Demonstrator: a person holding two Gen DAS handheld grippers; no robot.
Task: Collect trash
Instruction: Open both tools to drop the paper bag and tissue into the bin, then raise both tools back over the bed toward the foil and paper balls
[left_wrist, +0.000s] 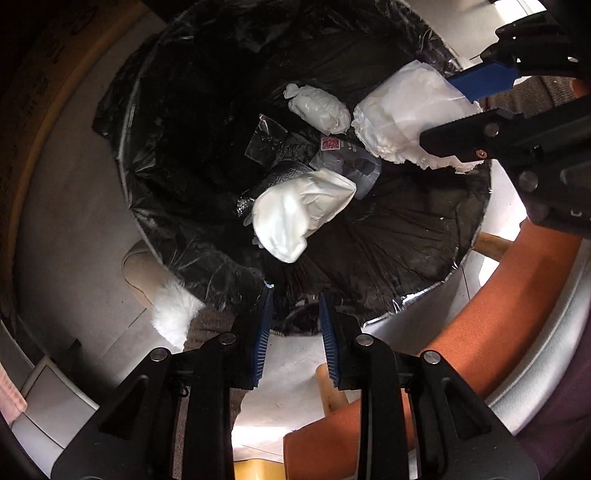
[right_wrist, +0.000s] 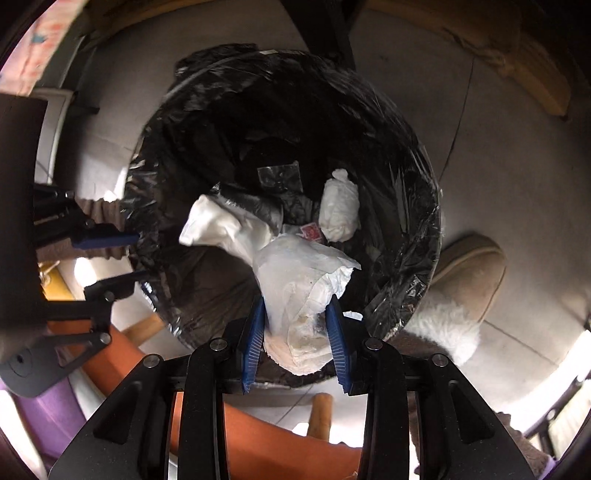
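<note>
**Both tongs over the lined bin, right one gripping a white wad**

Left wrist view: The left tongs (left_wrist: 295, 299) point steeply down over a round bin (left_wrist: 476, 225) lined with a black plastic bag (left_wrist: 177, 122). Their blue pads stand at their narrowest with nothing between them, so they are clenched on nothing. Inside the liner lie a crumpled white bundle (left_wrist: 295, 218) near the middle, a knotted white wrap (left_wrist: 321, 109) further in, a clear plastic scrap (left_wrist: 267, 138) and a clear wrapper with a red label (left_wrist: 345, 158). At upper right the right tongs (left_wrist: 469, 118) reach over the rim, their pads pressed on a white crumpled wad (left_wrist: 402, 118) that hangs above the bin's mouth. A furry slipper (left_wrist: 155, 280) stands on the pale floor (left_wrist: 66, 206) just beside the bin, and an orange chair seat (left_wrist: 491, 310) curves along the right.

Right wrist view: The right tongs (right_wrist: 295, 317) grasp the white crumpled wad (right_wrist: 303, 288) between their blue pads; it sticks out forward over the open bin (right_wrist: 417, 299). Below it in the black plastic bag (right_wrist: 343, 110) sit the crumpled white bundle (right_wrist: 218, 225), the knotted white wrap (right_wrist: 340, 210), the clear plastic scrap (right_wrist: 279, 177) and the red label of the wrapper (right_wrist: 310, 232). The left tongs (right_wrist: 125, 254) show at the left edge, near the rim, with nothing in them. The furry slipper (right_wrist: 469, 280) lies to the right of the bin.
</note>
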